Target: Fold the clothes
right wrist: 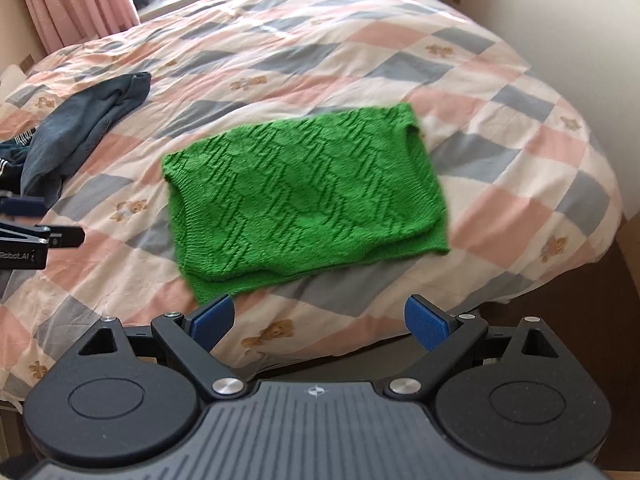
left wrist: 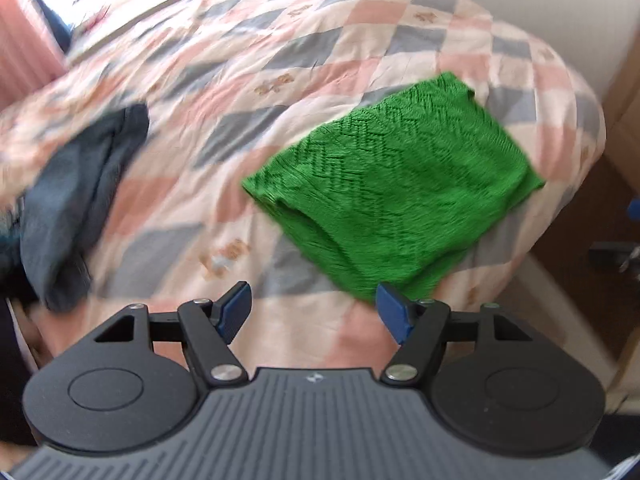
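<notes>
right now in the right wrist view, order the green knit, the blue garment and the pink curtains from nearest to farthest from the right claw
1. Green knit: folded, straight ahead of the open right claw.
2. Blue garment: crumpled, far left on the quilt.
3. Pink curtains: beyond the bed, top left.

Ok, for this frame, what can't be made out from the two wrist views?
- Green knit: garment type unclear, folded over in both views.
- Dark blue clothes: motion-blurred in the left wrist view, cut off by the left edge in the right wrist view.
- Left gripper: only a sliver shows in the right wrist view.
</notes>
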`<action>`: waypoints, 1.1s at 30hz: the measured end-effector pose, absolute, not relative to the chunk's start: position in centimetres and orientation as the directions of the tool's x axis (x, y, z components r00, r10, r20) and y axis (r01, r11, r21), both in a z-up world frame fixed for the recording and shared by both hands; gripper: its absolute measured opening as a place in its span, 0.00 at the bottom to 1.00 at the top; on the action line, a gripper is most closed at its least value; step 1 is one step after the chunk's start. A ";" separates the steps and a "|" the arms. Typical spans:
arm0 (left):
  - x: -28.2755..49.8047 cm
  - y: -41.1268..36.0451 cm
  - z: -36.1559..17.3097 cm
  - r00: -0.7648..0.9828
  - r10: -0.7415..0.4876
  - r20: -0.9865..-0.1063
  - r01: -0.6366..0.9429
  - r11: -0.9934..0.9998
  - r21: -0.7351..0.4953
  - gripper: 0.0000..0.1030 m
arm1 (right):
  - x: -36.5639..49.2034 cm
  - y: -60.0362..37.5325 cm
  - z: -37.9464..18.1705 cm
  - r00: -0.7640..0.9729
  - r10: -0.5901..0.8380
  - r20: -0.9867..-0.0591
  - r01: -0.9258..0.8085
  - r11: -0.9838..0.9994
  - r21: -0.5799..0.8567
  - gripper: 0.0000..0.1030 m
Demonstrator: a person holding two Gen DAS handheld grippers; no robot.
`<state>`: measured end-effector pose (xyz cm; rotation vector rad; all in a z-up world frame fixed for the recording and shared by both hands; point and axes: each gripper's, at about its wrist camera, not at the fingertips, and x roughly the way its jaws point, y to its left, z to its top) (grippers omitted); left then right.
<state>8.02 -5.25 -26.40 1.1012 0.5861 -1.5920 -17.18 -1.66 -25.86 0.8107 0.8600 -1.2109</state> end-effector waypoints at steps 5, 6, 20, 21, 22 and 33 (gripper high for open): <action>10.2 -8.3 -29.7 -0.007 -0.461 -0.887 0.833 -0.493 0.250 0.65 | -14.3 -2.1 -28.2 0.122 -0.398 -0.909 0.989 0.128 0.077 0.92; 10.5 -9.0 -30.3 -0.025 -0.454 -0.890 0.810 -0.531 0.248 0.67 | -13.5 -2.2 -28.5 0.113 -0.392 -0.913 0.991 0.112 0.075 0.92; 14.4 -14.7 -40.9 -0.206 -0.632 -0.747 0.077 -0.772 0.632 0.69 | -1.3 -1.8 -34.9 0.014 -0.416 -0.909 0.987 0.154 -0.055 0.91; 14.8 -14.9 -42.2 -0.230 -0.645 -0.729 0.002 -0.749 0.662 0.69 | -0.3 -1.9 -35.7 -0.001 -0.428 -0.904 0.978 0.189 -0.091 0.90; 15.2 -14.9 -43.5 -0.257 -0.651 -0.714 -0.076 -0.723 0.687 0.69 | 0.7 -2.0 -36.4 -0.015 -0.441 -0.897 0.967 0.223 -0.126 0.89; 17.9 -17.2 -51.3 -0.491 -0.589 -0.641 -0.423 -0.483 0.767 0.69 | 7.9 -2.9 -44.7 -0.223 -0.616 -0.756 0.697 0.441 -0.565 0.66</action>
